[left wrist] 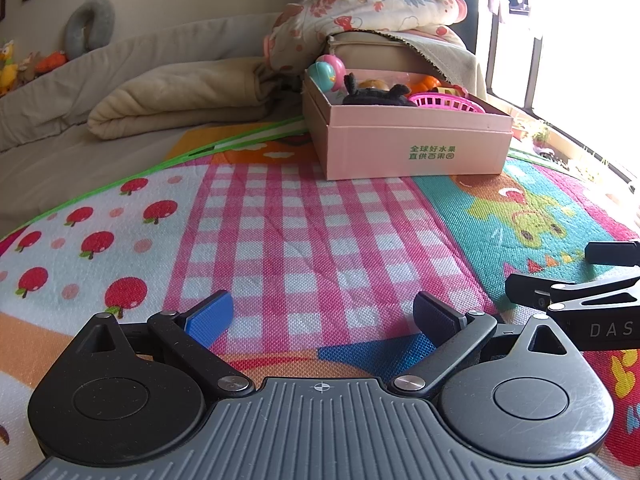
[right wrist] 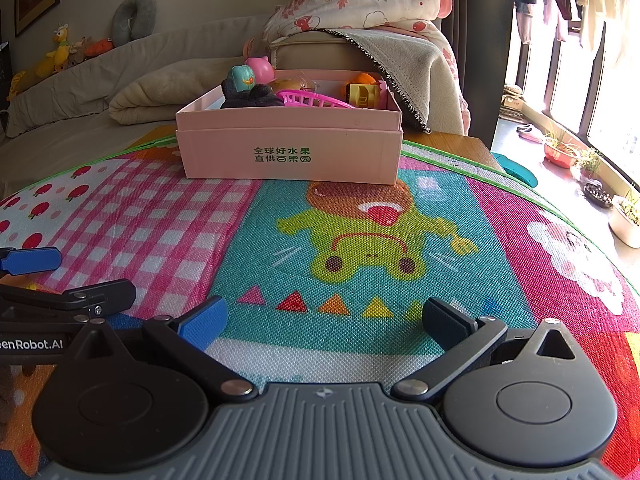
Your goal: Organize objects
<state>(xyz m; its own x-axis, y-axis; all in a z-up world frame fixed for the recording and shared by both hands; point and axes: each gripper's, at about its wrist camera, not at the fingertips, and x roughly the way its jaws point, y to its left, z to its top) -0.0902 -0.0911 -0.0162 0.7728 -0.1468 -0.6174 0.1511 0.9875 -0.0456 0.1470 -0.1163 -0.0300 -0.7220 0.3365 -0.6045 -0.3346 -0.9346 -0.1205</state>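
Left wrist view: play mat (left wrist: pixel 304 216) on bed, pink box (left wrist: pixel 404 136) of toys upper centre. Left tongs (left wrist: pixel 324 320) wide open, empty.

Right wrist view: box (right wrist: pixel 288 148) upper centre; right tongs (right wrist: pixel 324 320) wide open, empty. No loose toys visible; sorting looks finished, or the next target needs finding.

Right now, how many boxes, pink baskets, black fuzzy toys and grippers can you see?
Pink box: 1
Pink basket: 1
Black fuzzy toy: 1
Grippers: 2, the left gripper and the right gripper, both open and empty
Total: 5
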